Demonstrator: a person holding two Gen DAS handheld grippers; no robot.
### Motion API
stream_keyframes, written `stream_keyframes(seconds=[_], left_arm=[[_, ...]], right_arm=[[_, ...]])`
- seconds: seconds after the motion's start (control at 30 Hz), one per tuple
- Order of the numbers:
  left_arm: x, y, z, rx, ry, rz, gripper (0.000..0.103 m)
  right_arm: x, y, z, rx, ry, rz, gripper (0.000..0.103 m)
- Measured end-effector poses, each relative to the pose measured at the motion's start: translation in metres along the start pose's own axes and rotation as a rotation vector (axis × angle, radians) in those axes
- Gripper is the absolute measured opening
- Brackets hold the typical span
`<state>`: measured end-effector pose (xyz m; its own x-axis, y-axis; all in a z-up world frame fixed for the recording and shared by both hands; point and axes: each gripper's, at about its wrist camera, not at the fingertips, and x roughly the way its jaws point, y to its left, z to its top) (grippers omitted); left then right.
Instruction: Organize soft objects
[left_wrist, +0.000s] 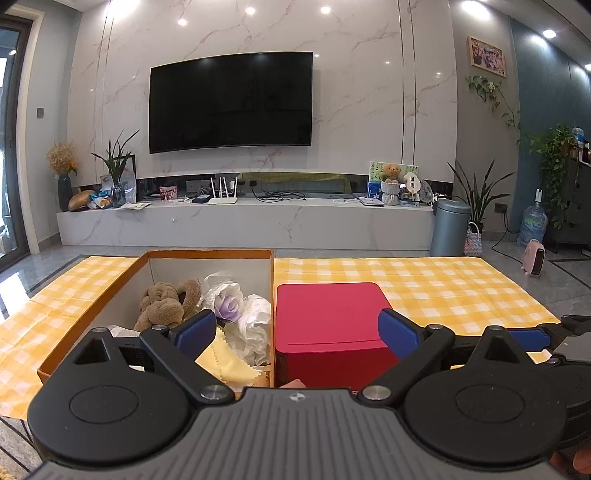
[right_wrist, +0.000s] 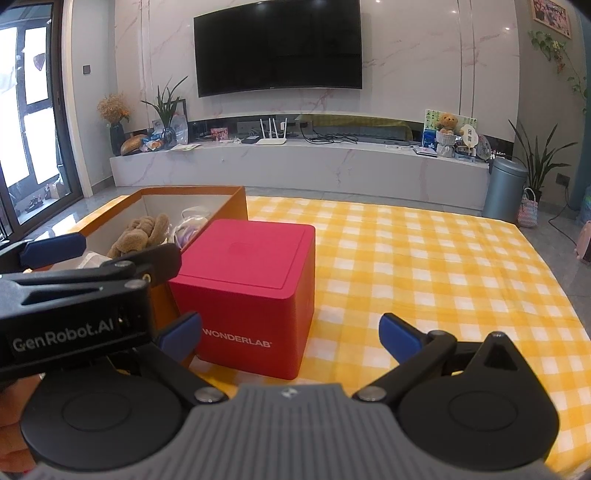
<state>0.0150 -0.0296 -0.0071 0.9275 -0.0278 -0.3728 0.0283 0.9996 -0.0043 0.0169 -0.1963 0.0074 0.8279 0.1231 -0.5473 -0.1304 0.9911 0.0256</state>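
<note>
Hovering over the yellow checked tablecloth (right_wrist: 424, 266), both grippers have their blue fingers spread wide and nothing between them. The left gripper (left_wrist: 297, 332) sits low, straddling the seam between the orange cardboard box (left_wrist: 210, 254) and the red cube box (left_wrist: 332, 325) — those two are pushed right up against each other. Soft stuff is already inside the orange box: a brown plush toy (left_wrist: 166, 302), some white crumpled plastic with a purple flower (left_wrist: 231, 304), and a yellow cloth (left_wrist: 225, 363) at the near end. The right gripper (right_wrist: 290, 338) hangs just in front of the red cube — its lid is on, "WONDERLAB" printed on the side.
</note>
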Motion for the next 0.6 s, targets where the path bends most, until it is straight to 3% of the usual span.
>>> stream_keyframes(seconds=[0.6], left_arm=[[-0.0017,-0.0027,-0.0014,0.021,-0.010,0.006,0.103]], right_arm=[[0.0009,0.0009,-0.0005,-0.011,0.008,-0.012,0.100]])
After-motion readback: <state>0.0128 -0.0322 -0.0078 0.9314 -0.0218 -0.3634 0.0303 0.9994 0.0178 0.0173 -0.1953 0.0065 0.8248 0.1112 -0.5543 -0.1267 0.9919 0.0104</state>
